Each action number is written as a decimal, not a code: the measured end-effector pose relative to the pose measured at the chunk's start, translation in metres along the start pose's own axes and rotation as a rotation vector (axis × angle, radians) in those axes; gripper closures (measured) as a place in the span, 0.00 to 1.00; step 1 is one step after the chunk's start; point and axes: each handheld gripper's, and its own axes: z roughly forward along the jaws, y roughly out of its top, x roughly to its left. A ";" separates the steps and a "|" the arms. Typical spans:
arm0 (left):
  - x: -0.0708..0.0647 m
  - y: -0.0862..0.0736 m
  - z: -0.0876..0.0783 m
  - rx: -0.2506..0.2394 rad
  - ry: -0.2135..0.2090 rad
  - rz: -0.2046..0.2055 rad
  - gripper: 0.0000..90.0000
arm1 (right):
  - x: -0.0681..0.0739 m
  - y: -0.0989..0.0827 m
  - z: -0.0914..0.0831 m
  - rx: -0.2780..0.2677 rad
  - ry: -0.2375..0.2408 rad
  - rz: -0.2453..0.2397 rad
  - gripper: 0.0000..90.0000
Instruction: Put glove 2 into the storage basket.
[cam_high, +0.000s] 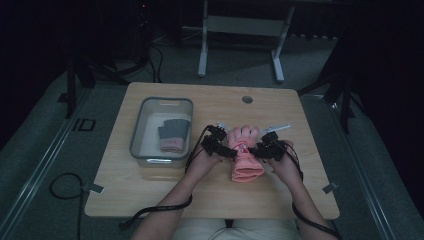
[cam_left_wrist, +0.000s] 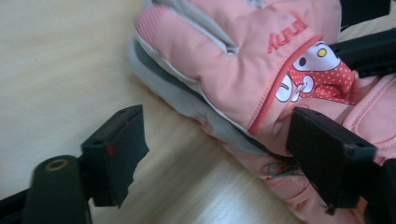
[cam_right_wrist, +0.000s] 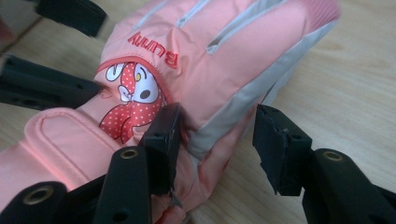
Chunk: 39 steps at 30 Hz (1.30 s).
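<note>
High view: both hand-held grippers (cam_high: 235, 150) flank pink glove (cam_high: 246, 162), seemingly unclamped.

Both claws (cam_high: 243, 148) apparently open

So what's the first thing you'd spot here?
A pink glove with a cartoon bunny lies mid-table, and a black claw sits at each side of it, the left claw and the right claw, both open. To the left, a grey bin holds another glove.
</note>
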 end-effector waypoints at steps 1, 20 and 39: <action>0.002 -0.001 0.003 0.000 -0.010 -0.016 0.24 | -0.001 0.000 0.002 0.005 0.005 0.000 0.57; 0.008 -0.004 0.012 -0.011 -0.180 -0.089 0.84 | 0.000 -0.002 0.011 -0.026 0.098 0.061 0.79; -0.007 0.016 -0.042 -0.042 -0.152 -0.006 0.87 | 0.013 0.011 -0.020 -0.127 0.126 0.049 0.80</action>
